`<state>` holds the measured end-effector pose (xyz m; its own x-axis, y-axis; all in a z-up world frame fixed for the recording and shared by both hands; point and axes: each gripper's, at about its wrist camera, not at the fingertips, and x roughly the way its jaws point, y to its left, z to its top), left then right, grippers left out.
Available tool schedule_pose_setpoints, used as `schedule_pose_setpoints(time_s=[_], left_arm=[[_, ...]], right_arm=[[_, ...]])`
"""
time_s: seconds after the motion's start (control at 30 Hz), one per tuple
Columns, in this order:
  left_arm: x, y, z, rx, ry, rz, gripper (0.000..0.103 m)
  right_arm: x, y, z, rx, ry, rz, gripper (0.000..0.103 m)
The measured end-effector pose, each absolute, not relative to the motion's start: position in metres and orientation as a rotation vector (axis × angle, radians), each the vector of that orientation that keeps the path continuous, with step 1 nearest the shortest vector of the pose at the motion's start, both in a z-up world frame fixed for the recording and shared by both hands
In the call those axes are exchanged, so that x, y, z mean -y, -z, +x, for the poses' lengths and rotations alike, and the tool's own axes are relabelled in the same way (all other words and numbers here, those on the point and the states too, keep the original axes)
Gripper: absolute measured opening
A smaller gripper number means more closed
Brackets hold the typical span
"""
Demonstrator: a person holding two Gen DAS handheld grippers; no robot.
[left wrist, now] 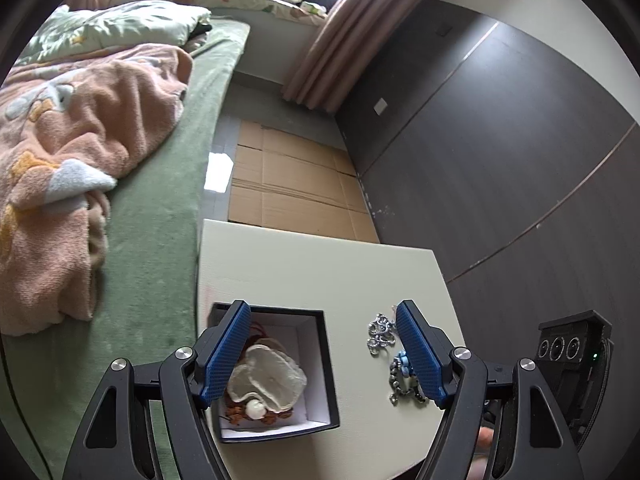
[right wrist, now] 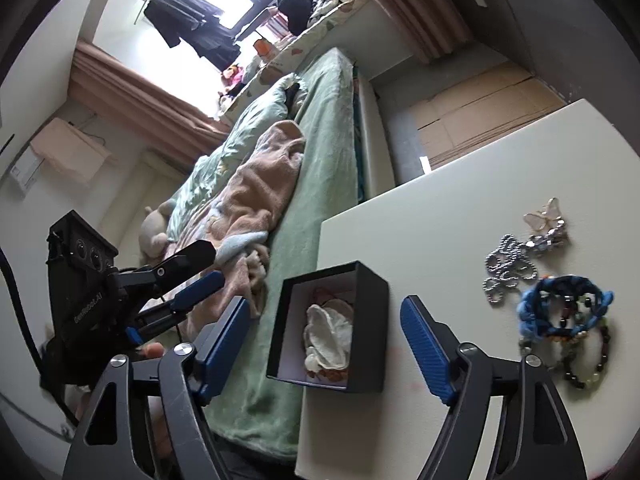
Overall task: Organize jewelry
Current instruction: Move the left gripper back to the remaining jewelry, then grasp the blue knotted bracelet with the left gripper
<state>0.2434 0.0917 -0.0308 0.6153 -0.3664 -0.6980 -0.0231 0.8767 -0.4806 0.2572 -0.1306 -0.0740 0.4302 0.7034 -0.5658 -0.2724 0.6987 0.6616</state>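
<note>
A black box with a white inside (left wrist: 320,380) (right wrist: 372,320) stands on the cream table (left wrist: 320,272) (right wrist: 440,220). In it lie a white shell-shaped piece (left wrist: 266,378) (right wrist: 330,334), a pearl and brown beads. My left gripper (left wrist: 322,350) is open and empty, above the box and table. To its right lie a silver chain (left wrist: 380,334) (right wrist: 506,270) and a blue braided bracelet (left wrist: 402,362) (right wrist: 560,306). A butterfly clip (right wrist: 546,212) and a dark bead bracelet (right wrist: 592,360) lie nearby. My right gripper (right wrist: 322,320) is open and empty before the box.
A bed with a green sheet (left wrist: 160,220) and a pink blanket (left wrist: 72,140) borders the table's left. Flattened cardboard (left wrist: 296,184) lies on the floor beyond. A dark wall (left wrist: 500,140) is on the right. The left gripper's body (right wrist: 100,300) shows over the bed.
</note>
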Motion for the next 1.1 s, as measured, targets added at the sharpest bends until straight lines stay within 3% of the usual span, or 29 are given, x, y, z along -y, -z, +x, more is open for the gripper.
schedule_pose_setpoints(time_s=[0.23,0.33,0.47,0.73,1.1], left_arm=[[-0.053,0.033,0.251,-0.916,0.247,-0.415,0.076],[-0.035,0.036,0.255,-0.928,0.267,-0.386,0.076],[-0.005,0.040,0.259,-0.942,0.301,-0.328,0.075],[0.049,0.069,0.271,-1.037,0.350,-0.234,0.049],[0.096,0.111,0.283,-1.145,0.350,-0.136,0.040]], right_arm=[[0.184,0.071,0.252,-0.979,-0.514,0.505,0.080],[0.212,0.072,0.251,-0.983,-0.444,0.514,0.090],[0.247,0.078,0.251,-0.997,-0.377,0.565,0.090],[0.289,0.098,0.252,-1.037,-0.263,0.641,0.090],[0.325,0.108,0.252,-1.025,-0.220,0.700,0.090]])
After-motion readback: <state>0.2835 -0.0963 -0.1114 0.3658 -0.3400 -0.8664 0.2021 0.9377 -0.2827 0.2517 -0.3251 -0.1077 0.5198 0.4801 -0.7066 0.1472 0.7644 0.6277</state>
